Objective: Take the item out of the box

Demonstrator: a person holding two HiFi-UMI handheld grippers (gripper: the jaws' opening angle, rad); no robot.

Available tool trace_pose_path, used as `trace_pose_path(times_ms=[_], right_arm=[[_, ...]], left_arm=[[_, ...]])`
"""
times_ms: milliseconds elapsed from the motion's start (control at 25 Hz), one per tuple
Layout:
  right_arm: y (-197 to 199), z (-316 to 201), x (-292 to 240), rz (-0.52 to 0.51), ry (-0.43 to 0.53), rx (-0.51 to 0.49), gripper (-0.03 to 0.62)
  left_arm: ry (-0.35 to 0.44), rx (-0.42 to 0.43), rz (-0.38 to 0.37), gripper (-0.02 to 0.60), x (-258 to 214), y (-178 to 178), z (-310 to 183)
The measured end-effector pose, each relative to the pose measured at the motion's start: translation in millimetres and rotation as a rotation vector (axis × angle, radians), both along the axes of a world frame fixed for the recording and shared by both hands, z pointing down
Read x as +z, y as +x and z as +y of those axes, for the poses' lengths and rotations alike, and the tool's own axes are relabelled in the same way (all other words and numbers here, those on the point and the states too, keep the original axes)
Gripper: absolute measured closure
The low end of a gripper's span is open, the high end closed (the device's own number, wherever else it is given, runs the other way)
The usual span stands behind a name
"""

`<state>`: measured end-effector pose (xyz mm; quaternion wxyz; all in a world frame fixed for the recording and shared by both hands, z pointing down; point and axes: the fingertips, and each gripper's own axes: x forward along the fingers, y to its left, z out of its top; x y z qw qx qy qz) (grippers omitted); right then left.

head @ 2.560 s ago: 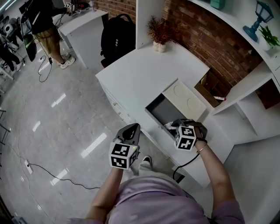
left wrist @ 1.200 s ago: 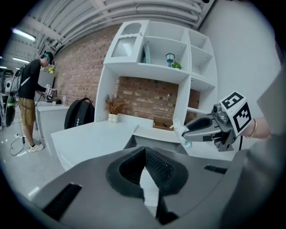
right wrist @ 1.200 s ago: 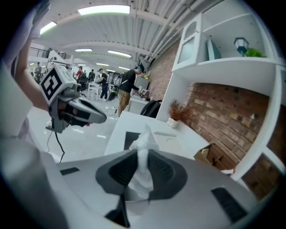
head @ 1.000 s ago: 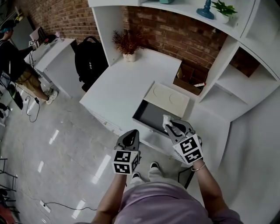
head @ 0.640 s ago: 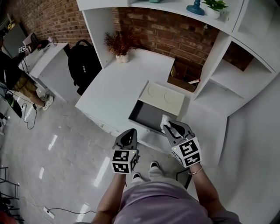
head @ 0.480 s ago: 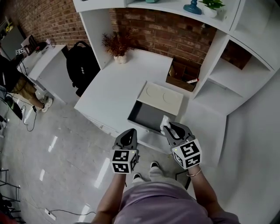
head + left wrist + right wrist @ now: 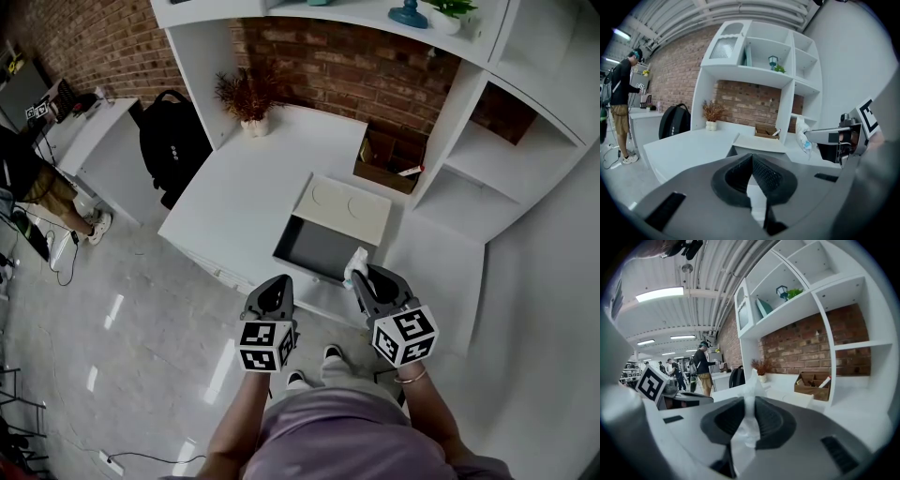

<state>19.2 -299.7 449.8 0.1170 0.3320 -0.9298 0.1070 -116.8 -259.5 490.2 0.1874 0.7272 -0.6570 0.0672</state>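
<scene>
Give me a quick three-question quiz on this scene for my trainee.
1. Which gripper holds the white packet? A left, B right.
2. True or false: the left gripper has its jaws together with nothing between them.
3. Fill in: the lid lies on the ____, beside the open box.
Key: 1 B, the right gripper, its jaws closing on the white packet. 2 true. 3 table.

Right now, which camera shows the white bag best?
The right gripper view: the bag sits close-up in the right tool, jaws closing. The left gripper view shows it small, side-on; the head view, tiny.
</scene>
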Motion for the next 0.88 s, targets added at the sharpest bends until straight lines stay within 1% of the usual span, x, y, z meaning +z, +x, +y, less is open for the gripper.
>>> trace_pose_path(times_ms=[360,680,880], right_arm=[[4,2,7,-0.001,-0.005,0.029,0.520],[11,1,7,-0.054,-0.029,0.061,0.520],[13,1,8,-0.070,-0.038,0.069,0.520]], left_arm=[[0.014,0.000,0.006,0.581,-3,-2,0],[0.006,0.005,0.012,0.581,0,5,0],[0.005,0.009,0.012,0.581,0,9,-1]])
